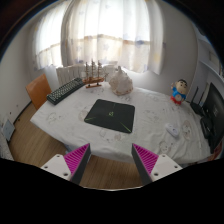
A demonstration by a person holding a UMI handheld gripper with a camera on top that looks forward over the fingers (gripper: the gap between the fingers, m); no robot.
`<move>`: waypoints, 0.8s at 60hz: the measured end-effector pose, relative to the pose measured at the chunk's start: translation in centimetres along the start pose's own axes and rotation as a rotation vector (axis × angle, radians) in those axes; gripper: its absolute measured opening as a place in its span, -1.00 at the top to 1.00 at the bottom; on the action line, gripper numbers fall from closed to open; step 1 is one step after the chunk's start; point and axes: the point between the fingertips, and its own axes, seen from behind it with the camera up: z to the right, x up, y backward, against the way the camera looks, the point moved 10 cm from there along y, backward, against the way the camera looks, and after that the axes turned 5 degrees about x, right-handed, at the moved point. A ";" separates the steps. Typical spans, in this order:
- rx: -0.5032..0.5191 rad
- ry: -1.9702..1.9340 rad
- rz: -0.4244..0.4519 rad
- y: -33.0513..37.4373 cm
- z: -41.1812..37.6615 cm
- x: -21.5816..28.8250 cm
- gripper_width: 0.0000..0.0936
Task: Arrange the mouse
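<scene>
My gripper (pixel 112 160) is open and empty, its magenta pads (pixel 78 158) spread wide over the wooden floor short of the table. A table with a white cloth (pixel 70 120) stands ahead of the fingers. A black mouse pad (pixel 108 114) lies at its middle. A small pale object that may be the mouse (pixel 171 129) lies on the cloth to the right of the pad, too small to tell for sure. A black keyboard (pixel 65 91) lies at the table's far left.
A white bag (pixel 120 82) and a wooden rack (pixel 93 72) stand at the back of the table. A blue toy figure (pixel 180 93) and a dark monitor (pixel 213 112) are at the right. An orange chair (pixel 38 91) stands at the left. Curtained windows lie behind.
</scene>
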 end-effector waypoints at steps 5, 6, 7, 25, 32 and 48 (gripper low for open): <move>-0.012 -0.021 0.001 -0.1 0.9 -0.2 -0.82; -0.016 -0.024 0.001 0.0 1.2 -0.2 -0.81; -0.021 -0.028 0.001 0.0 1.5 -0.2 -0.81; -0.110 -0.086 -0.004 0.6 7.6 -1.6 -0.82; -0.162 -0.107 -0.004 1.1 10.7 -2.6 -0.81; -0.280 -0.176 0.016 2.4 18.7 -5.6 -0.81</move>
